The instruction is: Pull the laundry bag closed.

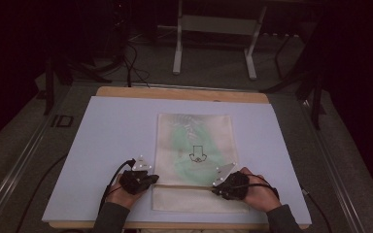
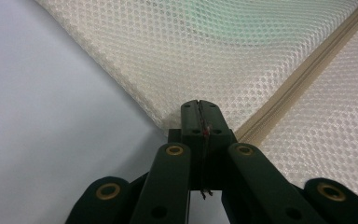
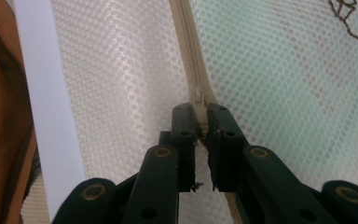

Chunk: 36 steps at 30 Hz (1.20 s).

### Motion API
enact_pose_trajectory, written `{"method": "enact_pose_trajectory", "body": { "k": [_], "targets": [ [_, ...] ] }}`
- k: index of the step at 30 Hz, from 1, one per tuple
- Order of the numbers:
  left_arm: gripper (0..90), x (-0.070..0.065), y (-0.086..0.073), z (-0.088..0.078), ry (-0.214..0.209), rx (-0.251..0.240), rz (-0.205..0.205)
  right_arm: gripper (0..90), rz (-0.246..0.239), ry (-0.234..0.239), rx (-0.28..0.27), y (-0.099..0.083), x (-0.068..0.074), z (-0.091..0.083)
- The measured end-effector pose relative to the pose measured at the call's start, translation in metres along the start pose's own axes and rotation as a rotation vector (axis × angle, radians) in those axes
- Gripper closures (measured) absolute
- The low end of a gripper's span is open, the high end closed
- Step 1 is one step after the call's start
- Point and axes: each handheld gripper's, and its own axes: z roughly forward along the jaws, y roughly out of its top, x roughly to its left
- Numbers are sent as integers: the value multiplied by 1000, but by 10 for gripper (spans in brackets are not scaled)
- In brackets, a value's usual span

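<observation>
A cream mesh bag (image 1: 172, 141) lies flat on the pale board (image 1: 111, 131), with something green (image 1: 182, 141) showing through it and a small black drawing (image 1: 197, 155) on its front. A zipper (image 1: 184, 185) runs across near the bag's front end. My left gripper (image 1: 151, 179) is shut on the bag's left edge, just beside the zipper's end (image 2: 279, 100); its jaws meet at the mesh (image 2: 199, 106). My right gripper (image 1: 216, 189) is shut on the zipper's pull (image 3: 198, 100), with the zipper tape (image 3: 185, 42) running away from it.
The board rests on a wooden table (image 1: 182, 93) whose edge shows at the back and at the front. A white metal frame (image 1: 216, 29) and cables stand on the dark floor beyond. Bare board lies to the left and right of the bag.
</observation>
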Motion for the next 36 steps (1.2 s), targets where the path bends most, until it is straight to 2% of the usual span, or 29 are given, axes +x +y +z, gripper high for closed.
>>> {"method": "enact_pose_trajectory", "body": {
  "k": [36],
  "targets": [
    [896,0,0,0,1,0,1,824,58,-11,-18,-27,-6,-15]
  ]
}}
